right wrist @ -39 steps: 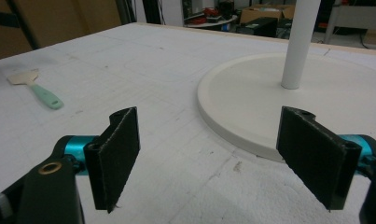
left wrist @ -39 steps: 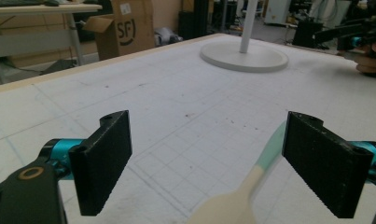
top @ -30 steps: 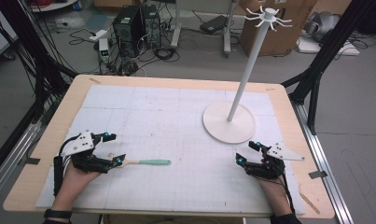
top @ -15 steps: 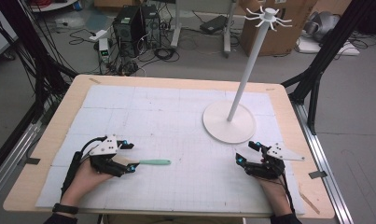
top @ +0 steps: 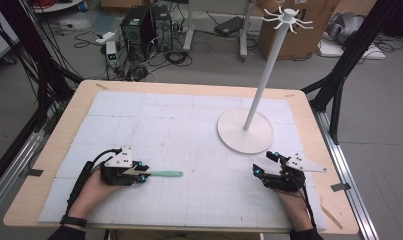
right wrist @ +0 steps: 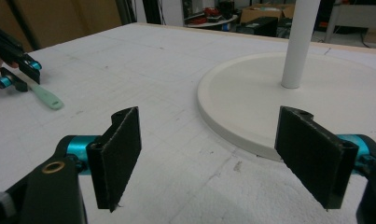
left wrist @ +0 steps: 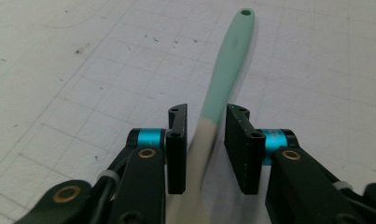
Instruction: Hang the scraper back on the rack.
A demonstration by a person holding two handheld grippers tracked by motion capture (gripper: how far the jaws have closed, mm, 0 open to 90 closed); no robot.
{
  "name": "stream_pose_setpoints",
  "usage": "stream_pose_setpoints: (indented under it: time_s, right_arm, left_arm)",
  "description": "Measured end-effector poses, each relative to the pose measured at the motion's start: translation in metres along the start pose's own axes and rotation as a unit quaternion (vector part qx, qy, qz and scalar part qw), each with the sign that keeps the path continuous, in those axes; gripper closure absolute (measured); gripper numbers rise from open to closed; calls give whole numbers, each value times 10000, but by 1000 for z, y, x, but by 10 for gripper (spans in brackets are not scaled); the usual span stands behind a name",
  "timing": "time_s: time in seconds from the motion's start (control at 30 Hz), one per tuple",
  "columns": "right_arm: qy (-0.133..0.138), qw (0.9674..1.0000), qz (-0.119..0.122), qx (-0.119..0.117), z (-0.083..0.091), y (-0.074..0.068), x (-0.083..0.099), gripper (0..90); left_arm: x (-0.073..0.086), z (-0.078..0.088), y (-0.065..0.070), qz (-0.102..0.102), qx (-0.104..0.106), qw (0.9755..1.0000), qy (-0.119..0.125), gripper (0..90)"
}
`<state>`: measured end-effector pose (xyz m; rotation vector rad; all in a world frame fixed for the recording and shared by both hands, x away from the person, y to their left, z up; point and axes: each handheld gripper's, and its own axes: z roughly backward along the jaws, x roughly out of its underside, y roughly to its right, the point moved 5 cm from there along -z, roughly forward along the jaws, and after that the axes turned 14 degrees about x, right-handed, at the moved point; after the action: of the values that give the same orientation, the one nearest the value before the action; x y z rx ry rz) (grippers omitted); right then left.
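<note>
A utensil (top: 164, 174) with a mint-green handle and a cream-coloured end lies flat on the white mat, handle pointing right. My left gripper (top: 143, 176) has come up to its left end. In the left gripper view the jaws stand close on either side of the utensil (left wrist: 227, 60) where green meets cream, with thin gaps showing, so the left gripper (left wrist: 205, 116) is open around it. The right gripper (top: 263, 164) rests on the mat near the front right, wide open and empty (right wrist: 209, 126). The utensil's tip (right wrist: 48, 99) lies far to its left.
A white stand with a round base (top: 245, 131) and a tall pole topped by several hooks (top: 287, 15) stands at the right of the mat, just beyond the right gripper. Its base rim (right wrist: 251, 140) lies close ahead of the right jaws.
The left gripper has slid right along the mat until its jaws straddle the utensil's left end. The utensil and the right gripper have not moved.
</note>
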<state>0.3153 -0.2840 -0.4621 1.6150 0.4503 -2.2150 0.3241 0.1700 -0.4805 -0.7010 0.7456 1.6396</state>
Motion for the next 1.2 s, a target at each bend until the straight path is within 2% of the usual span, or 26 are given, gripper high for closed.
stream_pose_setpoints:
  time_s: [0.03, 0.2, 0.33, 0.4, 0.47, 0.53, 0.63, 0.73, 0.83, 1.0, 1.1, 1.2]
  right_arm:
    - [2, 10000, -1, 3, 0, 0, 0, 223]
    - [-5, 10000, -7, 1, 0, 0, 0, 226]
    - [-6, 10000, -10, -2, 0, 0, 0, 227]
    - [9, 10000, -4, 3, 0, 1, 0, 227]
    - [8, 10000, -9, 0, 0, 1, 0, 227]
    - [3, 10000, -14, -6, 0, 1, 0, 227]
    - [8, 10000, -21, -3, 0, 1, 0, 227]
    - [8, 10000, -24, -3, 0, 1, 0, 227]
    - [13, 10000, -18, -6, 0, 1, 0, 228]
    - [2, 10000, -58, -11, 0, 1, 0, 227]
    - [-3, 10000, -65, -13, 0, 1, 0, 227]
    - [-2, 10000, -67, -13, 0, 1, 0, 228]
  left_arm:
    - [0, 0, 1, -26, 14, 10000, 5, 725]
    - [1, 0, -2, 180, 157, 9997, 106, 774]
    - [0, 0, 0, 83, 95, 9999, 62, 785]
    - [-1, 0, 0, 125, 67, 9999, 84, 796]
    - [-2, 0, -2, 208, -47, 9998, 55, 809]
    - [-5, 0, -4, 266, -142, 9995, 104, 812]
    - [-14, 3, -6, 382, -101, 9984, 405, 813]
    - [-27, 8, -5, 476, -9, 9962, 736, 814]
    - [-46, 13, -5, 451, 64, 9949, 905, 813]
    - [-89, 22, -8, 484, 155, 9912, 1225, 813]
    - [-117, 27, -12, 452, 121, 9905, 1293, 813]
    - [-145, 30, -18, 344, 182, 9895, 1390, 813]
